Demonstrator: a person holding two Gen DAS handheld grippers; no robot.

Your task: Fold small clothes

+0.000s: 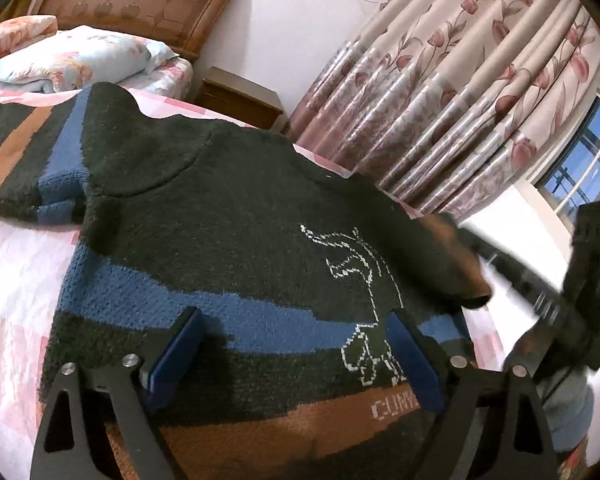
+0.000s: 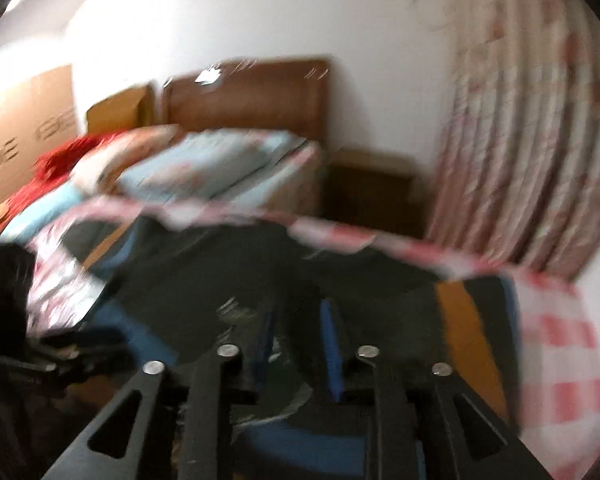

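Across the pink checked bed (image 1: 12,280) a small knitted sweater (image 1: 228,216) lies spread flat, dark green with blue and orange bands and a white outlined figure stitched on its front. Its body reaches from the near edge of the bed toward the far edge by the curtain (image 1: 460,92), and one sleeve (image 1: 32,160) stretches off toward the headboard end. Above the sweater's lower bands the left tool (image 1: 296,344) is spread wide, its two blue pads apart with nothing between them; whether the pads touch the knit cannot be told. At the sweater's other side the right tool (image 2: 296,332) shows in a badly blurred view, its blue fingers (image 2: 330,340) drawn close together with a narrow gap; dark fabric seems to sit in that gap, but the blur leaves it unclear whether anything is pinched. From the left wrist view the right tool's dark body (image 1: 580,300) sits just past the sweater's corner near the bed's edge. A pale floral pillow (image 1: 76,56) rests at the head of the bed before the wooden headboard (image 1: 140,4), with a nightstand (image 1: 240,100) beside it.
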